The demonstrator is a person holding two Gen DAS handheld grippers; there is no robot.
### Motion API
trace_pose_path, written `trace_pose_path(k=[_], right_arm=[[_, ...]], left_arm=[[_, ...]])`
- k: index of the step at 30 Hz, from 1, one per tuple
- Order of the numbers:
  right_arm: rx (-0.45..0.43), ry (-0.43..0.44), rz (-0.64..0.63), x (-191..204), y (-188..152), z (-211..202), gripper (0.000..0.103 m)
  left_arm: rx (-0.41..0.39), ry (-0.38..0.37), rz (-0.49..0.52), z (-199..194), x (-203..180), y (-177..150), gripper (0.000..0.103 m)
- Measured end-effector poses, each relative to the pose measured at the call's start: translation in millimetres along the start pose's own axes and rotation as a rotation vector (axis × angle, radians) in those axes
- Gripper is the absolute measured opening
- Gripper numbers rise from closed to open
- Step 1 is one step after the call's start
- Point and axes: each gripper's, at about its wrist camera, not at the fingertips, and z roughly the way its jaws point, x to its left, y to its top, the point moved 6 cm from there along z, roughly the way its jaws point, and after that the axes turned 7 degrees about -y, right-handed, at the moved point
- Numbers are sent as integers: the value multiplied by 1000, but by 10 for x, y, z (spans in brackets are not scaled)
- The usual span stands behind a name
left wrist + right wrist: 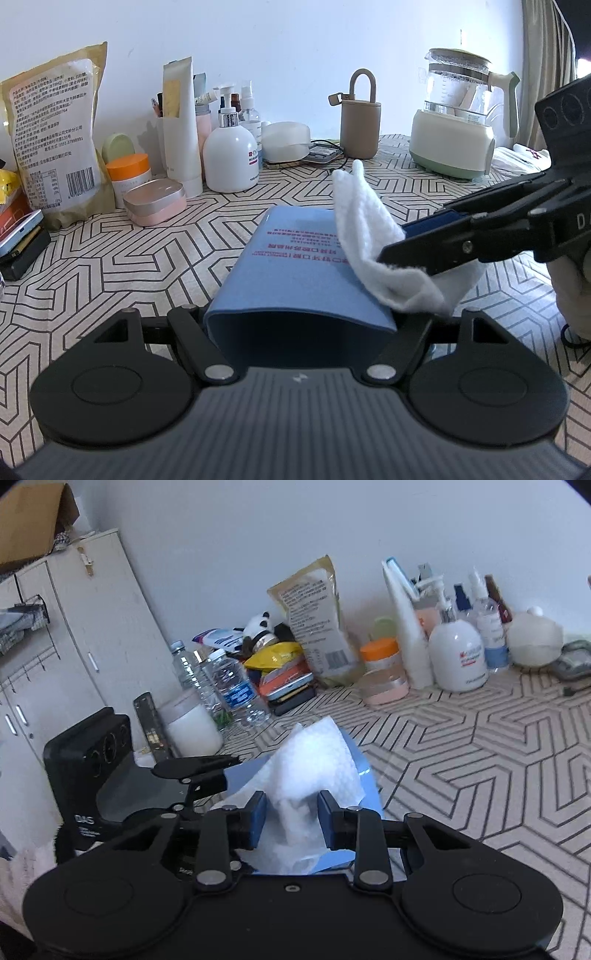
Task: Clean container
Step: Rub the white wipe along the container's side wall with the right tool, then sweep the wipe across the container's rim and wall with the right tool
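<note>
Blue container (pixel 295 258) lies on its side on the patterned tablecloth (pixel 110 266), open mouth toward me, red printing across its upper face. My left tongs (pixel 299 332) are clenched on it, one arm on each side near the mouth, so the container sits squarely between them. My right tongs (pixel 291 819) grasp a white cloth (pixel 314 771); its blue pads (pixel 258 818) pinch the crumpled middle of the cloth, and the loose folds rise up and forward from the grip. Seen from the left wrist, the right tongs (pixel 417 251) come in from the right with the cloth (pixel 369 236) draped over the container's right upper edge, touching it. From the right wrist, the container (pixel 365 775) shows as a blue edge just behind and beneath the cloth, and my left tongs (pixel 207 771) reach in from the left beside it. Along the wall stand a white pump bottle (pixel 231 155), a tall white tube (pixel 181 125), an orange-lidded jar (pixel 129 171), a pink tin (pixel 155 201), a large food bag (pixel 55 129), a tan canister with a loop handle (pixel 360 122) and a glass kettle on a pale green base (pixel 458 118), all well apart from the container. Two water bottles (pixel 229 686) stand near a white cabinet (pixel 92 627).
</note>
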Motion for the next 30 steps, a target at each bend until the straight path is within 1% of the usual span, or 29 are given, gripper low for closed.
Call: trace_pose_path(k=[2,4,8,9,12,16,17,18,22,27,30], right_arm=[[-1,0,7,-15,4,4,34],[-8,-21,17,-57,18,0,34],[-17,-94,41,-180,51,1,35],[-16,-100,50,-204,50,3,35],[-15,-83,57,-192,45,17,35],[-7,-20,44,-97,37,22,35],[-5,2,39,-64,34,19,37],[-2,15,26,-27,29,20,38],[6,49,-4,71,10,13,38],[2,62,-29,140,7,-12,38],[-2,62,-53,185,0,-22,41]], left_arm=[[-2,1,6,-4,-10,0,74],[-4,4,15,-5,-24,2,74],[-4,7,22,-6,-32,3,74],[-4,6,18,-6,-25,3,74],[-3,2,9,-3,-12,7,74],[-3,6,11,1,-14,9,74],[-3,6,8,1,-10,9,74],[-3,5,3,3,-3,10,74],[-3,5,-3,2,3,7,74],[-3,6,-4,3,1,7,74],[-3,6,-3,1,2,5,74]])
